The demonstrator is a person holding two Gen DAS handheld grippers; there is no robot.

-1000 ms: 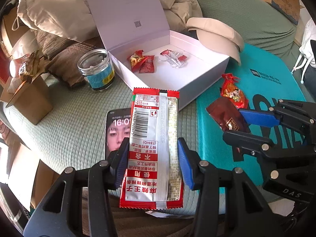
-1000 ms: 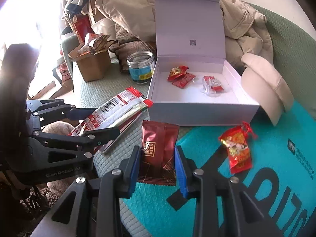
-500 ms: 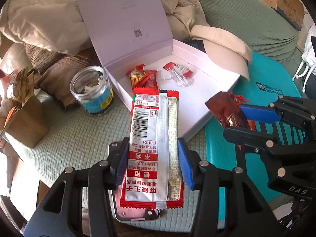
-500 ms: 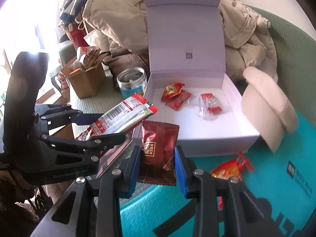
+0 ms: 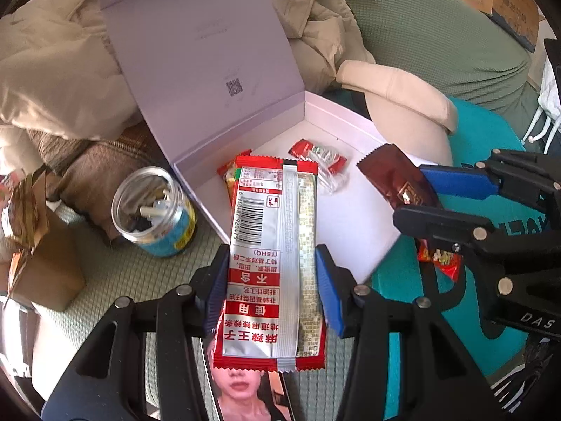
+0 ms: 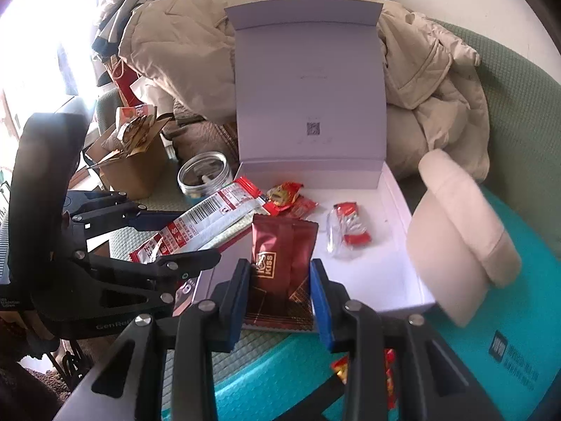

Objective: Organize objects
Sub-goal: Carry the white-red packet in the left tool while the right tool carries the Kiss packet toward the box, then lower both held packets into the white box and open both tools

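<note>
- Left gripper (image 5: pixel 271 282) grips long red snack packet (image 5: pixel 271 245) over near-left corner of white box (image 5: pixel 368 245)
- Right gripper (image 6: pixel 278 293) clamps dark red packet (image 6: pixel 280 263) above the box's near edge

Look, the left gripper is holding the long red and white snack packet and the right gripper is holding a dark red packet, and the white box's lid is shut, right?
Not quite: the white box has its lid open, standing upright, as the right wrist view shows. The left gripper does hold the long red and white snack packet, and the right gripper the dark red packet.

Home: sofa (image 6: pixel 519 112), heaped coats (image 6: pixel 182 45)
</note>
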